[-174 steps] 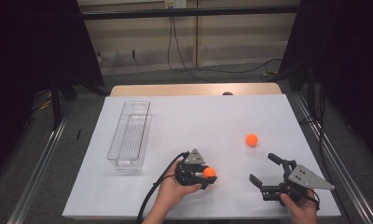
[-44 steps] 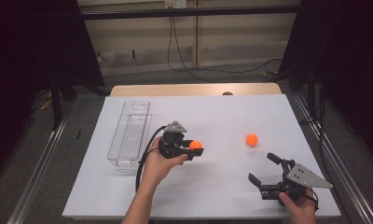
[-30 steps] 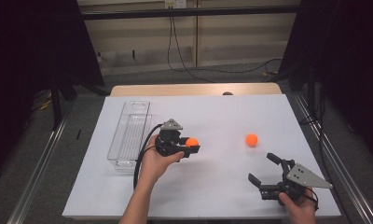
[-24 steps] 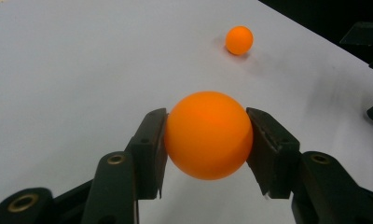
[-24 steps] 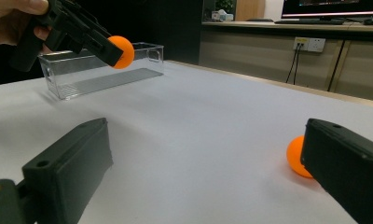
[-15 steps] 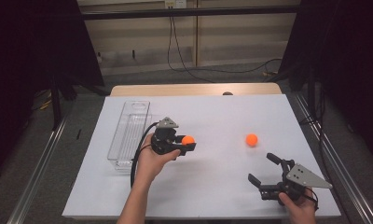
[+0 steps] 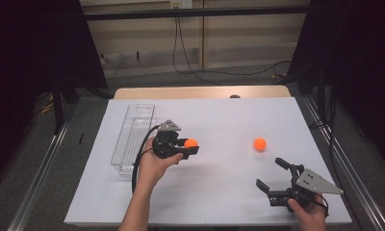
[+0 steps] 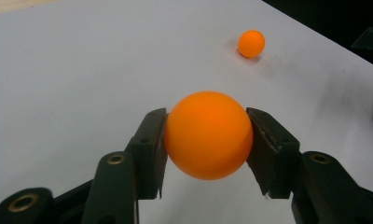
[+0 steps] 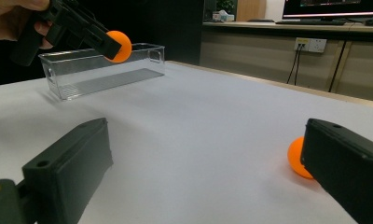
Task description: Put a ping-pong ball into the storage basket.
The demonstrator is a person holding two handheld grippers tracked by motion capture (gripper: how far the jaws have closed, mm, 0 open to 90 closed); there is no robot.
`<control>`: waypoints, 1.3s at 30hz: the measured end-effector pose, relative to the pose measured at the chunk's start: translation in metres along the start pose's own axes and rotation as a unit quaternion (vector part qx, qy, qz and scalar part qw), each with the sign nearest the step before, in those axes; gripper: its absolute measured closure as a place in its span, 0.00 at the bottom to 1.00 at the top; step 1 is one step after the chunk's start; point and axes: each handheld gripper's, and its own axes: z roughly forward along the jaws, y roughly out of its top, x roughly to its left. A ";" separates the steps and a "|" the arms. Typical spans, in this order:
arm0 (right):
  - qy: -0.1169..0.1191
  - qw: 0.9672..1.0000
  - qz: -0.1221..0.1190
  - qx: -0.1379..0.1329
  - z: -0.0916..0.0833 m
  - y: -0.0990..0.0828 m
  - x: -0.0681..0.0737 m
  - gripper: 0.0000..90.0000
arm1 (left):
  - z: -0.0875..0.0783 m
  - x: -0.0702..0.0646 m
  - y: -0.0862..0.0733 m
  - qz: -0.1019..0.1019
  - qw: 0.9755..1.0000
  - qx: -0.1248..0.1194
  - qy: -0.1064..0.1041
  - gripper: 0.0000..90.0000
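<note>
Left gripper (image 7: 189,147) carried smooth round orange ball (image 7: 191,143) toward clear plastic bin (image 7: 132,139).

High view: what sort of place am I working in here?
Probably a lab or test room: a white table ringed by black curtains, cables running from a wall socket, and a monitor on a desk.

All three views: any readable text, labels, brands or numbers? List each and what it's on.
None readable.
Balls: plain orange, no print visible.
Bin: clear, no label.
Left claw, right claw: black, no markings visible.
Monitor: lit, content too blurred to read.
Wall socket: no legible marking.
</note>
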 end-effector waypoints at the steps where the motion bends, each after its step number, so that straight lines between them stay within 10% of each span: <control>1: 0.000 1.000 0.000 0.000 0.000 0.000 0.000 0.02 | -0.001 0.000 0.000 -0.002 1.000 0.001 0.001 0.56; 39: 0.001 1.000 0.000 0.000 0.000 0.000 0.000 0.02 | -0.019 0.017 -0.004 -0.018 0.999 -0.014 0.034 0.56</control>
